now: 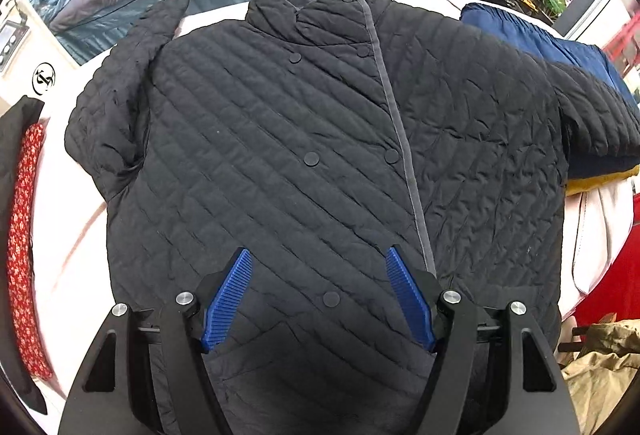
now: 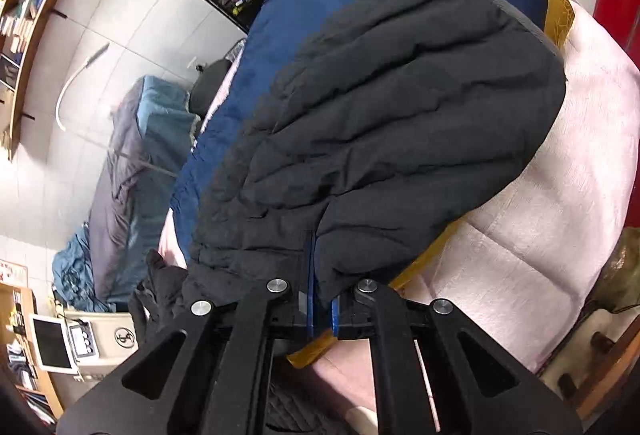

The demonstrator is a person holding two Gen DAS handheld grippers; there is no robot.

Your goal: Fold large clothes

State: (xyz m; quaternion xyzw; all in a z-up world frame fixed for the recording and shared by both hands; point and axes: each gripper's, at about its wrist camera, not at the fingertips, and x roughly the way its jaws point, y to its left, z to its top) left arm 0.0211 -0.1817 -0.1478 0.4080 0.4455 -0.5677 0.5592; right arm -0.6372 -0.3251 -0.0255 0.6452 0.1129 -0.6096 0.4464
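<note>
Bright, even light (fisheye-warped edges), slightly soft.

A black quilted jacket [image 1: 304,163] lies front-up and spread flat, filling the middle of the left wrist frame, collar toward the top edge. Its front is closed with round black snaps, and a grey-trimmed placket runs diagonally down the centre. One sleeve bends up at upper left. In the right wrist frame, the other sleeve [image 2: 400,123] fills the centre, puffy and creased.

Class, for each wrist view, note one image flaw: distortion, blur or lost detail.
Left wrist view: fisheye bends the black quilted jacket and darkens the corners. Right wrist view: the sleeve fills the frame, slightly soft, its edges pixelated.
</note>
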